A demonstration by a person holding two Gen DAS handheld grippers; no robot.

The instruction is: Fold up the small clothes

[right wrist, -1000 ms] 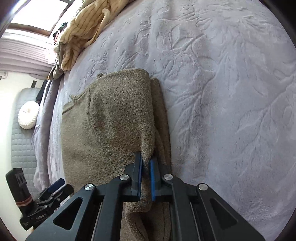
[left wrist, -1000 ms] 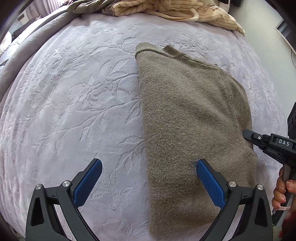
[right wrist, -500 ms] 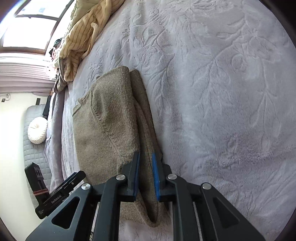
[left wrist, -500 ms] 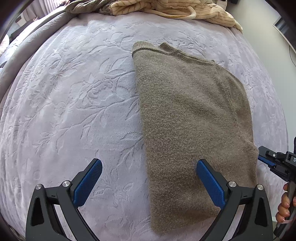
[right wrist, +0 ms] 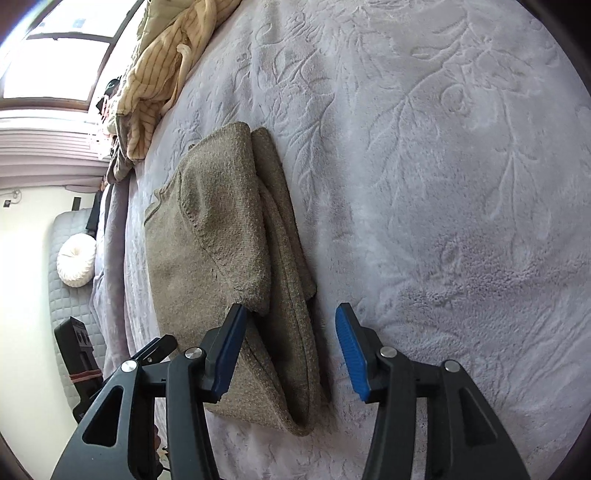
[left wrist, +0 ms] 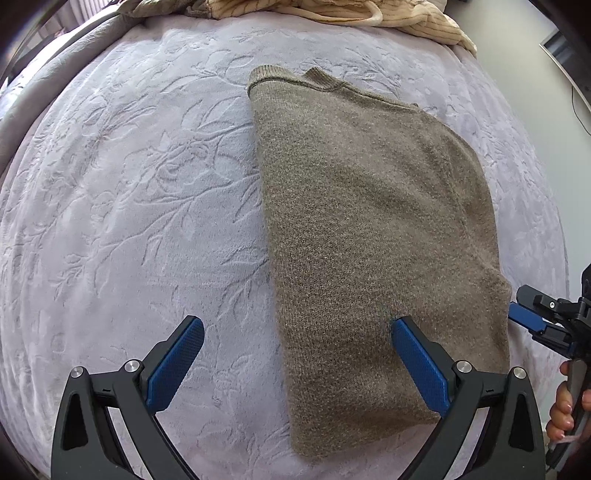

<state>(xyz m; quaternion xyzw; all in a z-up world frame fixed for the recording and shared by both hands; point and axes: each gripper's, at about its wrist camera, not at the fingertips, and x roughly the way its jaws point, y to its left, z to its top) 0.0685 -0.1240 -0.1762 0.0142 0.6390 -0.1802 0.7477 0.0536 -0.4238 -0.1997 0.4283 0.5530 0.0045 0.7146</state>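
Sweater [left wrist: 373, 236] lies folded on bedspread [left wrist: 129, 206], both grippers spread wide.

The sweater [left wrist: 369, 229] was a fuzzy, matt olive-brown knit with ribbed edges; the bedspread [left wrist: 129, 192] was plush lilac fleece embossed with leaves; the left gripper [left wrist: 295, 354] was matt black plastic with textured blue pads [left wrist: 419, 363] and shiny metal screws

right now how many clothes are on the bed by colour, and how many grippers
brown sweater: 1
cream striped garment: 1
olive garment beside it: 1
grippers: 2, left and right, both with jaws open
total: 5
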